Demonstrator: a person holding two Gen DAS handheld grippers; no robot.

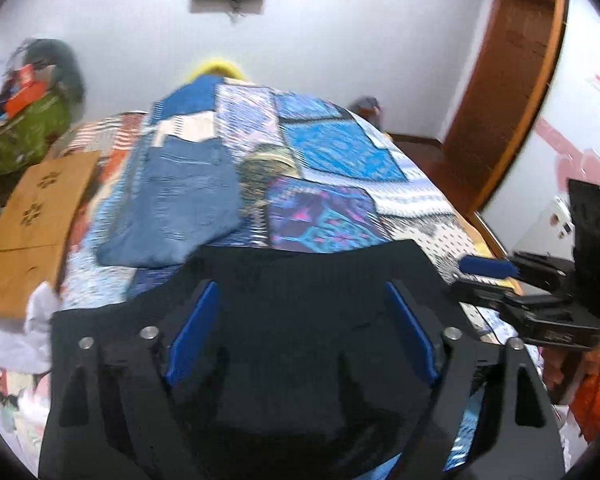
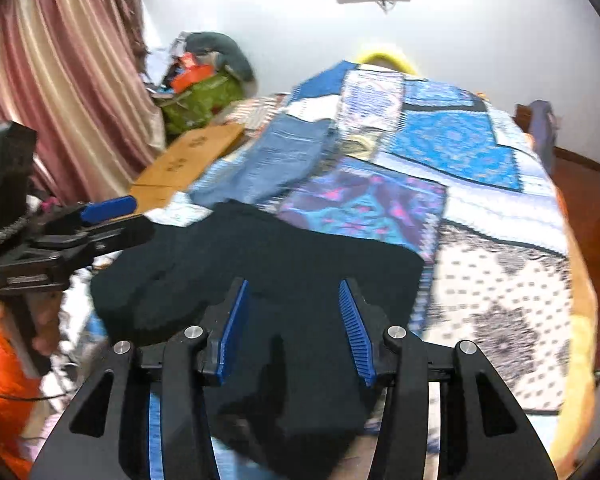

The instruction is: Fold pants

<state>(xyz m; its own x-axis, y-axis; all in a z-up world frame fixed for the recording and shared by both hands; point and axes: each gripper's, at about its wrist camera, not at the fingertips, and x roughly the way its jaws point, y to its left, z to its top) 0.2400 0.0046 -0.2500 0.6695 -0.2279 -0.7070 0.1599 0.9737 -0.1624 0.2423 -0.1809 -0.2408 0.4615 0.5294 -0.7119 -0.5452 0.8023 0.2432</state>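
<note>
Black pants (image 1: 312,280) lie on the patchwork bedspread (image 1: 340,148) at the near edge of the bed; they also show in the right wrist view (image 2: 268,256). My left gripper (image 1: 300,292) is open, its blue-padded fingers spread just above the black cloth. My right gripper (image 2: 294,288) is open too, over the pants' near right part. Each gripper shows in the other's view: the right one (image 1: 488,276) at the right edge, the left one (image 2: 108,216) at the left. Folded blue jeans (image 1: 180,196) lie farther back on the bed, also seen in the right wrist view (image 2: 276,160).
A flat cardboard sheet (image 1: 32,220) lies on the bed's left side. A green bag with clutter (image 1: 32,128) stands by the wall. Pink curtains (image 2: 60,92) hang at left. A wooden door frame (image 1: 512,80) is at right. White cloth (image 1: 24,332) lies at the near left.
</note>
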